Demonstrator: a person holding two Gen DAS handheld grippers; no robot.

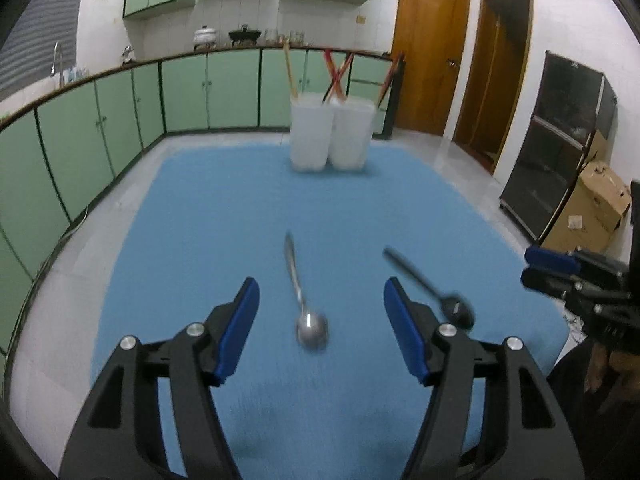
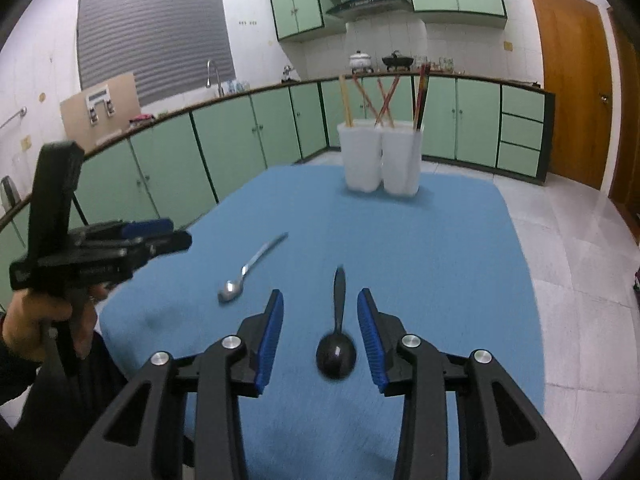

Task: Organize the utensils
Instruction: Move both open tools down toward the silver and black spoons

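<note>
A silver spoon [image 1: 306, 312] lies on the blue cloth [image 1: 224, 216], bowl toward me, and my left gripper [image 1: 321, 292] stands open above it, nothing between its pads. To its right lies a black spoon [image 1: 438, 294]. In the right wrist view the black spoon [image 2: 337, 336] sits in the gap of my open right gripper [image 2: 320, 304], the pads clear of it; the silver spoon [image 2: 246, 272] is off to the left. Two white holders [image 2: 380, 160] with chopsticks stand at the far end of the cloth [image 2: 440, 248]. The white holders [image 1: 328, 138] appear in the left view too.
Green kitchen cabinets [image 1: 100, 128] curve round the left and back. Wooden doors [image 1: 432, 56], a dark shelf unit [image 1: 560, 148] and a cardboard box [image 1: 592, 208] stand at the right. A hand [image 2: 36, 320] holds the left gripper [image 2: 172, 236]; the right gripper [image 1: 532, 268] shows at the edge of the left view.
</note>
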